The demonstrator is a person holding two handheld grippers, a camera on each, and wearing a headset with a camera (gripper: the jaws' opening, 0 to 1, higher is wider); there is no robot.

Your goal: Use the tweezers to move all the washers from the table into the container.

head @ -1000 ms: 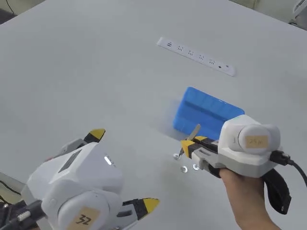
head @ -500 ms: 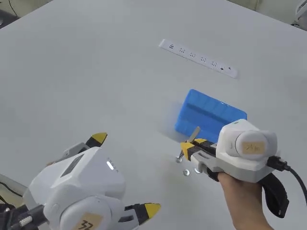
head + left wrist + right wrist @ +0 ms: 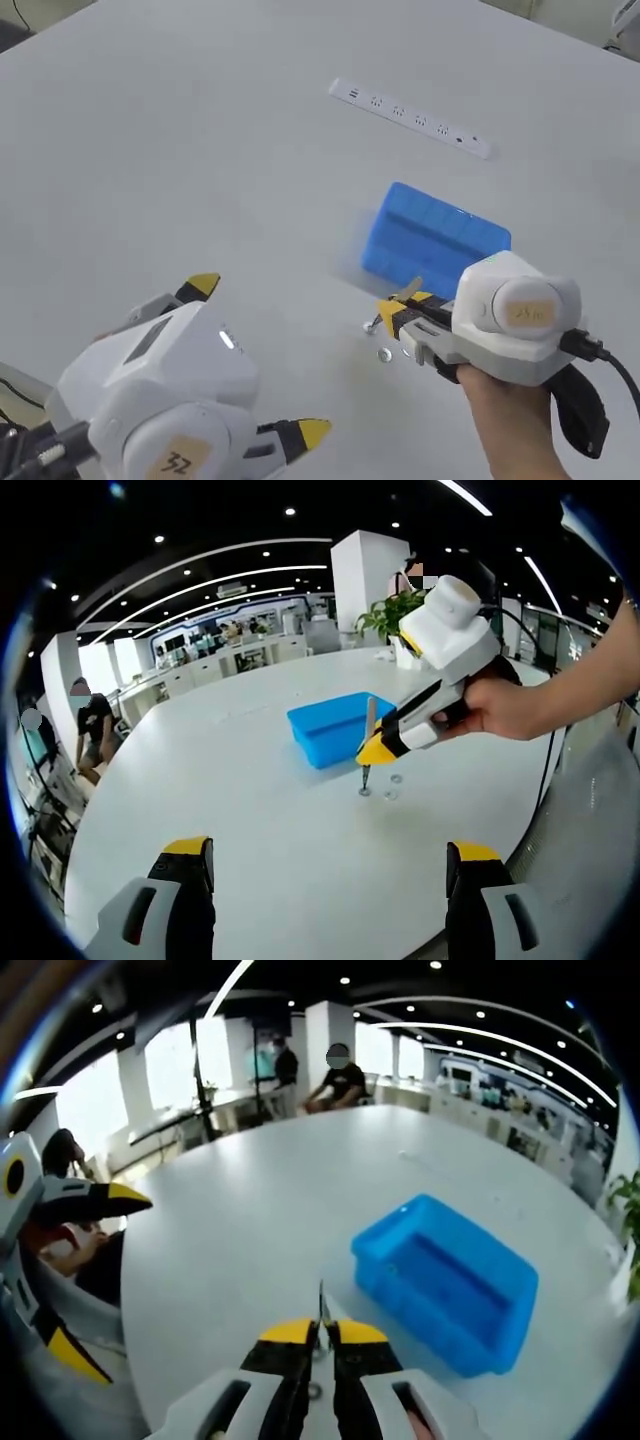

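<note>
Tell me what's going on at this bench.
A person holds a gripper in each hand. The right gripper, jaws shut on the tweezers, points their tips down at the white table beside a few loose washers, close to the blue container. The left gripper hangs open and empty nearer the person, off to the side.

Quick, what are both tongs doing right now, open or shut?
Left tongs: open, holding nothing.
Right tongs: shut on the tweezers.
</note>
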